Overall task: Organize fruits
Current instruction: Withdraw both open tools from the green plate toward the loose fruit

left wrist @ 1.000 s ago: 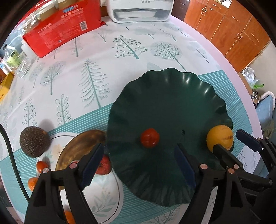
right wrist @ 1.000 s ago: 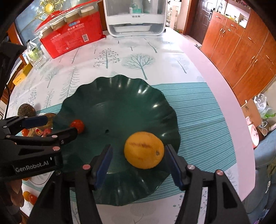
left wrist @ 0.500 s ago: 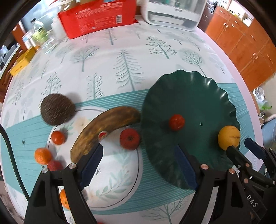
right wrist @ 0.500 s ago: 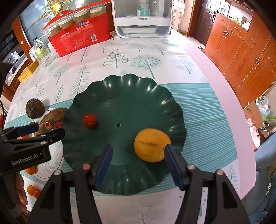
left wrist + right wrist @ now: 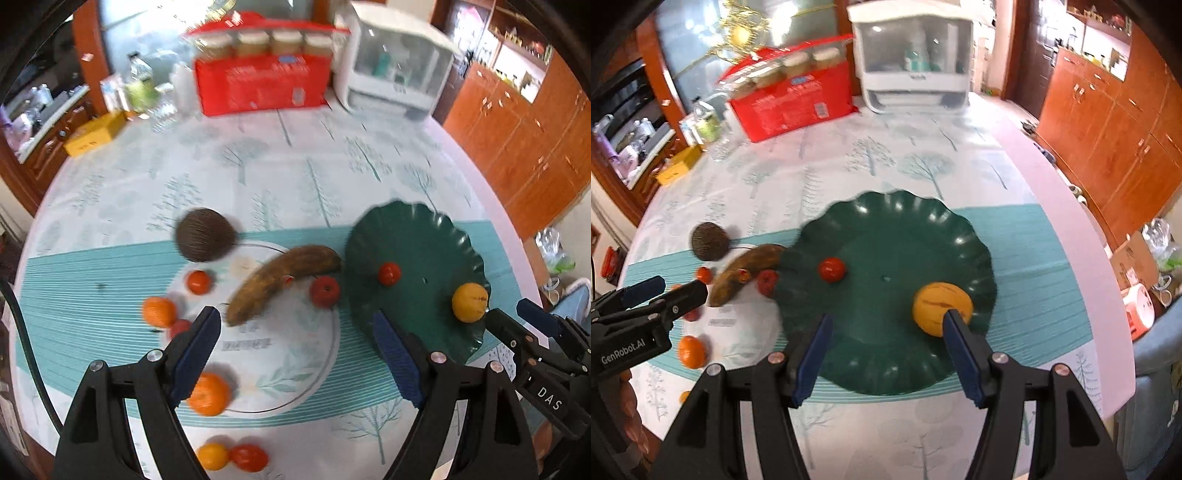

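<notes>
At the left of the worktop [image 5: 110,206], a brown rough-skinned fruit [image 5: 204,235] was seen just beyond the rim of a white plate [image 5: 295,354]. A small tomato [image 5: 198,282] and a brown banana [image 5: 280,277] lay on that plate, with a red fruit [image 5: 325,291] beside the banana's near side. An orange [image 5: 159,312] sat at the plate's left edge and a second orange [image 5: 208,394] at its near edge. The left claw [image 5: 295,358] was held above the white plate with its jaws spread wide and nothing between them.

Further right, a green scalloped plate [image 5: 886,306] was found touching the banana's tip. A red tomato [image 5: 831,270] rested on its left half and a yellow fruit [image 5: 942,308] near its right rim. The right claw [image 5: 886,360] was held over the near part of the green plate, jaws wide apart and empty, its right finger overlapping the yellow fruit in the right wrist view; contact could not be judged.
</notes>
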### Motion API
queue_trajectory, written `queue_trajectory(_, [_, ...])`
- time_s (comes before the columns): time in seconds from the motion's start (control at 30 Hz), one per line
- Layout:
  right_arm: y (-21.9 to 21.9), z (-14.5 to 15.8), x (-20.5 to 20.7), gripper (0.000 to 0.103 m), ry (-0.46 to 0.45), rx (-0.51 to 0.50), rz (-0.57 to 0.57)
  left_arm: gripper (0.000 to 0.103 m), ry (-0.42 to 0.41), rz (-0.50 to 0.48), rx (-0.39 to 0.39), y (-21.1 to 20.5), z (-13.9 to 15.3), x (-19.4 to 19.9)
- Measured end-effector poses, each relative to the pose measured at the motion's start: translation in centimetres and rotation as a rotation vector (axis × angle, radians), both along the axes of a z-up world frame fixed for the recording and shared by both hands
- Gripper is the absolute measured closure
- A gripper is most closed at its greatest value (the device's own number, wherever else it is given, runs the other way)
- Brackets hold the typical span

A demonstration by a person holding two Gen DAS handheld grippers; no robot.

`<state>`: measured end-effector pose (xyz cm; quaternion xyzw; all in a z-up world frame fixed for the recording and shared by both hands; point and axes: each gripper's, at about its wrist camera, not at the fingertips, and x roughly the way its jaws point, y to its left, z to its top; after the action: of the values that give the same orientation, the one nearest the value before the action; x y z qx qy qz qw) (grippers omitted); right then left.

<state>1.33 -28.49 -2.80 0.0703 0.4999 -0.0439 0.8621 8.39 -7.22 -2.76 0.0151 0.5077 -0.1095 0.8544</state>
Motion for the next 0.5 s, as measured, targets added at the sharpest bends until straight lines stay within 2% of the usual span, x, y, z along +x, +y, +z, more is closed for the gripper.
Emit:
queue_trajectory(0.27, [4.6,2.9,-0.3,0.041,-0.063,0.025,0.140,0.019,-0.101,0.125,-0.019,6.7,3.7,-2.3])
queue_trajectory(0.4, [7.9,3.3,-0.7,0.041,-0.080,0.026,0.232,0.019,-0.067,0.191,-0.029,10.4,3.8,-3.3])
queue_trajectory(0.5, [10.1,3.1,-0.9,0.041,-0.081,0.031,0.304,0.019,-0.037,0.216,-0.006,12.4,3.1,-4.3])
